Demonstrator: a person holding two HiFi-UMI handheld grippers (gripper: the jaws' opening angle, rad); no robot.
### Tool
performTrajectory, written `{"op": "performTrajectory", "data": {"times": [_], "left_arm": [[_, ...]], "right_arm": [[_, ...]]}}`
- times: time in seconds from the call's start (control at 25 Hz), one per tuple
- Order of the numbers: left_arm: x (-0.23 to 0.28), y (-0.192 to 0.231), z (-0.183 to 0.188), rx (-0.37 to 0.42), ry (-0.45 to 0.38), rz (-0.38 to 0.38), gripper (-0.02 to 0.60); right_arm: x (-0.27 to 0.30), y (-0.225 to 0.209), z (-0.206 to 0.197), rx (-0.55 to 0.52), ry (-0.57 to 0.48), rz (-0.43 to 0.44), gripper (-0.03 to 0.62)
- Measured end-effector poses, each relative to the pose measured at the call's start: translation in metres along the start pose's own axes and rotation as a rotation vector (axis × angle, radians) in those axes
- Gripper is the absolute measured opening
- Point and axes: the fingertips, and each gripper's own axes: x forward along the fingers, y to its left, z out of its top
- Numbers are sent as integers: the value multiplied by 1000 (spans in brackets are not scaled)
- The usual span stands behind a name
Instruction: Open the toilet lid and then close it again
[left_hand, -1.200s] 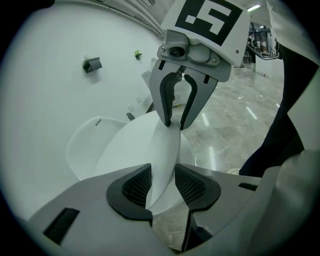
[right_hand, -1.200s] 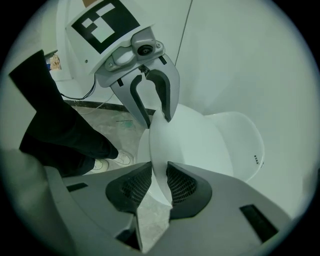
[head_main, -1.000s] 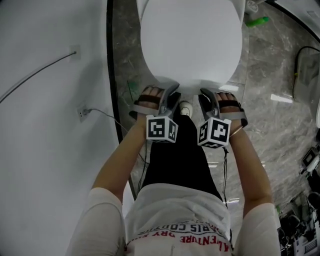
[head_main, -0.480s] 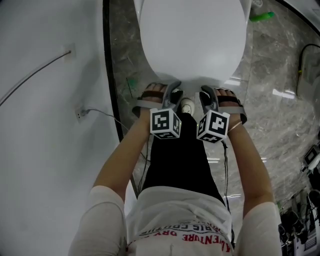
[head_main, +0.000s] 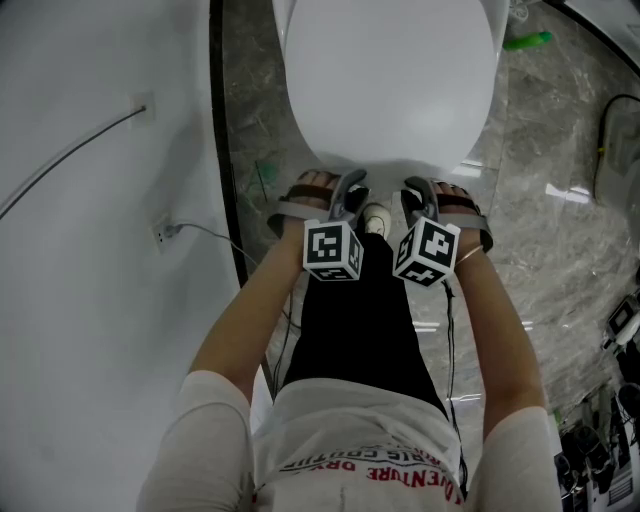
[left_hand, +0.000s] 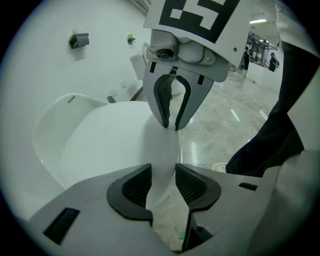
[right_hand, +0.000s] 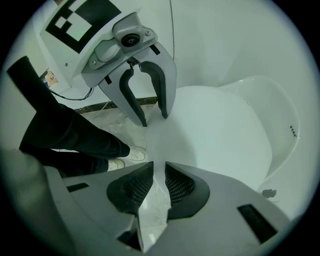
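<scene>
Over marble (head_main: 545, 140), left gripper (head_main: 351, 186) and right gripper (head_main: 412, 190) fingers clamp smooth white toilet lid (head_main: 385, 80).

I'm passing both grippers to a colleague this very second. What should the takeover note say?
Left gripper: jaws closed on the front rim of the toilet lid, left of centre.
Right gripper: closed on the same rim, right of centre.
Lid: lying low over the bowl, front edge towards the person.
Done: both grips look set on the rim. These views do not show whether the lid has already been opened once.
Left: if not yet opened, lift it back, lower it shut and release. If it has been, probably just let go.
</scene>
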Motion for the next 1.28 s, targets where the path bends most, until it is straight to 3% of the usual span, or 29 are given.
{"op": "performTrajectory", "data": {"times": [0.16,0.28,0.4,0.52,0.8,1.04,1.28], "left_arm": [[-13,8,1,-33,-15,24,157],[-38,26,10,-64,-40,75,142],[-77,58,28,-89,-92,172,39],[-121,94,52,-94,-140,257,15],[-244,169,119,-110,-261,440,8],[-373,207,173,-240,-424,588,8],[-492,219,220,-346,-586,717,8]], "right_arm": [[-20,-8,8,22,-25,-29,60],[-58,-28,22,77,-113,-119,36],[-108,-54,32,142,-185,-234,21],[-161,-81,39,218,-234,-312,16],[-301,-129,66,285,-324,-505,15],[-429,-143,104,286,-425,-666,15],[-535,-139,125,404,-563,-753,15]]}}
